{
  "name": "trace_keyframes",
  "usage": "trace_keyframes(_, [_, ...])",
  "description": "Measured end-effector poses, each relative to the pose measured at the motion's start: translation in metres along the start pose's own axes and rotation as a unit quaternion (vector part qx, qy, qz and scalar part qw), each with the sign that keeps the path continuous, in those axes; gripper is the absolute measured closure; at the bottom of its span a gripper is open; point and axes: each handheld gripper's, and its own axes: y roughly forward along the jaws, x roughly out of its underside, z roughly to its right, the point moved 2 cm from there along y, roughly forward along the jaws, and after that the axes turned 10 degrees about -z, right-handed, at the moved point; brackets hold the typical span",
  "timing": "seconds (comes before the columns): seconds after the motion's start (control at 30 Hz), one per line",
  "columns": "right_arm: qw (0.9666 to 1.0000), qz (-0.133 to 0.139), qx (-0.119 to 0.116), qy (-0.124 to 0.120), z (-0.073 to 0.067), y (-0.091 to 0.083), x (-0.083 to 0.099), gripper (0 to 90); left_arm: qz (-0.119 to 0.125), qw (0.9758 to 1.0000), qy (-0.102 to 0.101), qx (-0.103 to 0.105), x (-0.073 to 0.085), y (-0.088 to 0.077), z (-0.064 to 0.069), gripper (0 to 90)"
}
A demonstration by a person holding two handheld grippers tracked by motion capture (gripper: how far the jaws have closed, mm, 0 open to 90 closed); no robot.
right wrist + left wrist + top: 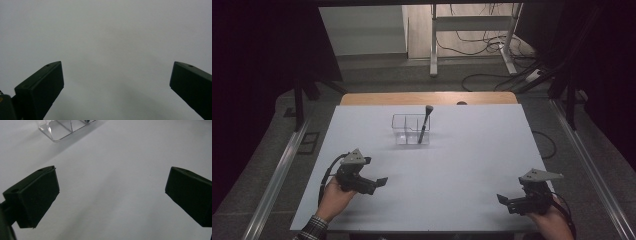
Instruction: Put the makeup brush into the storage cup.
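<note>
A clear divided organizer [410,129] was seen on the white table [472,150], set toward its far edge and near the middle. A dark makeup brush [425,125] was stood in the organizer's right-hand compartment, its long axis nearly upright and tilted slightly, the bristle head uppermost and raised above the rim.

The left gripper [379,183] was held nearer to the organizer than the right gripper [503,199]; both were kept well apart from it, on the person's side. From the left gripper the organizer lay ahead and to the right; from the right gripper it lay ahead and well to the left. In the left gripper view a corner of the organizer [58,130] was caught beyond the jaws at the upper left.

Both grippers were held low over the table, each pointed inward toward the other. The jaws of each were spread wide, with nothing held between them. Any reach for the brush would, it was judged, be shorter for the left gripper.
</note>
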Motion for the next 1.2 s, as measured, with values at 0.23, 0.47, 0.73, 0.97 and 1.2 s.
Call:
trace_keyframes(0.23, [1.0, -0.001, -0.001, 0.0, 0.0, 0.0, 0.0, 0.0, 0.0, 1.0, -0.004, -0.007, 0.01, -0.007, -0.001, 0.0])
trace_keyframes(0.47, [1.0, -0.002, -0.001, 0.0, 0.0, 0.0, 0.0, 0.0, 0.005, 0.9999, -0.011, -0.012, 0.019, -0.014, -0.002, 0.0])
trace_keyframes(0.73, [1.0, -0.004, 0.0, -0.001, 0.0, 0.001, 0.0, 0.0, 0.004, 0.9997, -0.017, -0.015, 0.029, -0.021, -0.002, 0.0])
trace_keyframes(0.97, [1.0, 0.0, -0.005, 0.002, 0.001, 0.0, 0.0, 0.0, 0.001, 0.9995, -0.026, -0.017, 0.039, -0.027, -0.002, 0.0])
trace_keyframes(1.2, [1.0, 0.0, -0.007, 0.003, 0.001, 0.0, 0.0, 0.0, -0.004, 0.9992, -0.029, -0.026, 0.048, -0.032, -0.001, 0.0])
